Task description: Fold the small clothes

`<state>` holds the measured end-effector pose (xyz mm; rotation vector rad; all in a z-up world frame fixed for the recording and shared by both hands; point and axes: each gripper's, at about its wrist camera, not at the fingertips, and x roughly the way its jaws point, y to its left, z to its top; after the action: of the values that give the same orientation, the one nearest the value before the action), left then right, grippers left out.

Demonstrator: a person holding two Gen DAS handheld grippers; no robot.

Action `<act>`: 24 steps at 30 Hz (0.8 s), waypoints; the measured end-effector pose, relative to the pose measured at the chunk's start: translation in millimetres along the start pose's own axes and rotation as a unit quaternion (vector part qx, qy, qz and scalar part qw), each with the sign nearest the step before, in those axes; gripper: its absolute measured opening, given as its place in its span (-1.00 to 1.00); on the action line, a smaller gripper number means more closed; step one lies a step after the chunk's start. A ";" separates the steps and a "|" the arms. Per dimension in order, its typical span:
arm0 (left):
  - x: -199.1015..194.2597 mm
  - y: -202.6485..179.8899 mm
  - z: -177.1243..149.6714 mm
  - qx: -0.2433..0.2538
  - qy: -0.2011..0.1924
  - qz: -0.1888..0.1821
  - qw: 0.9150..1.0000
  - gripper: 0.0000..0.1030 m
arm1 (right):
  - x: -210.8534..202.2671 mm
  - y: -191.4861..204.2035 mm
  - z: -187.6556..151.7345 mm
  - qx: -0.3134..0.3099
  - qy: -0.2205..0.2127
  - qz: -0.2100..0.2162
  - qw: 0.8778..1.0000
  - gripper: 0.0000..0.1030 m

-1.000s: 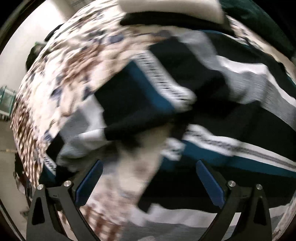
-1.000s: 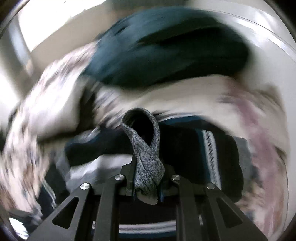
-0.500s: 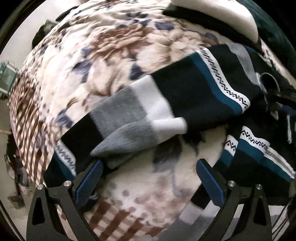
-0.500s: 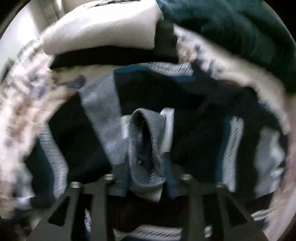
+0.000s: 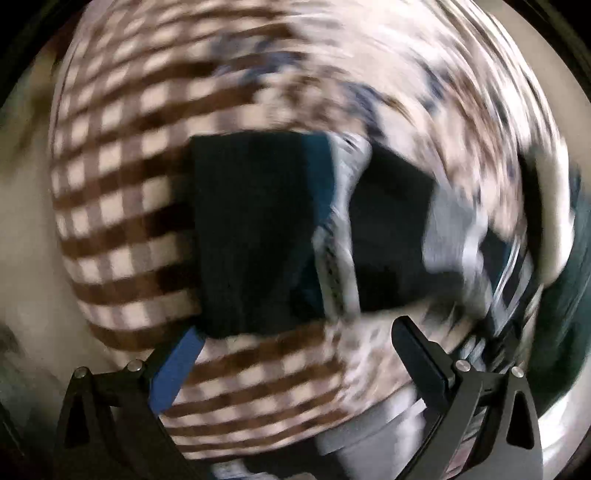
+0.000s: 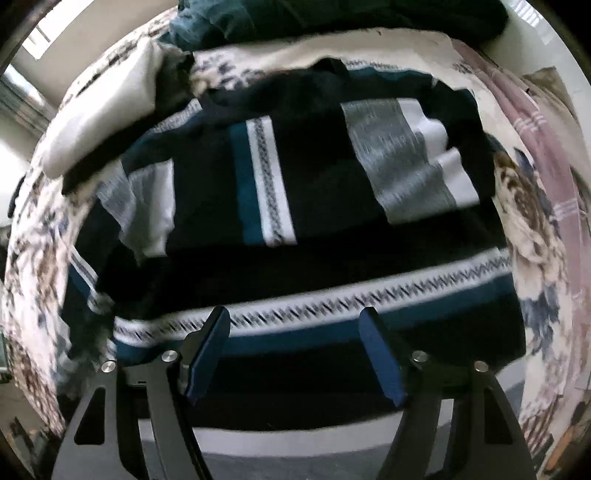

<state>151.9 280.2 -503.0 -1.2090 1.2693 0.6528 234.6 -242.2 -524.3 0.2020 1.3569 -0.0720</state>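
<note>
Mid-fold: right gripper (image 6: 295, 354) jaws opening, empty, above striped sweater (image 6: 295, 192). Left gripper (image 5: 295, 365) jaws spread, empty, beside its sleeve (image 5: 258, 236); next, grab sleeve.

A floral blanket (image 6: 532, 206) in cream, brown and blue covers the surface, with a brown-and-cream checked border (image 5: 122, 206) at nine o'clock in the left view. A dark teal fabric heap (image 6: 369, 14) sits at twelve o'clock.

Left gripper (image 5: 295, 354) points steeply down, jaws spread wide, nothing between them. Right gripper (image 6: 295, 347) also points steeply down, jaws opening, gap between them empty.
</note>
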 end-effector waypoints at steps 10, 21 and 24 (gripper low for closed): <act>-10.0 64.1 6.3 -0.165 -0.016 -0.039 0.985 0.94 | -0.7 -2.5 -12.8 0.012 0.025 0.031 0.999 0.44; 0.2 2.1 37.4 0.036 -0.116 0.056 0.991 -0.65 | 11.6 9.2 -24.7 -0.008 0.038 0.022 0.999 0.44; -20.2 2.7 51.9 0.036 -0.126 0.019 0.991 -0.83 | 14.9 7.2 -28.0 -0.012 0.041 0.015 0.999 0.44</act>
<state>163.0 333.7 -492.0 -1.0112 1.0967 0.7554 212.0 -229.0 -543.6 0.2079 1.4347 -0.0226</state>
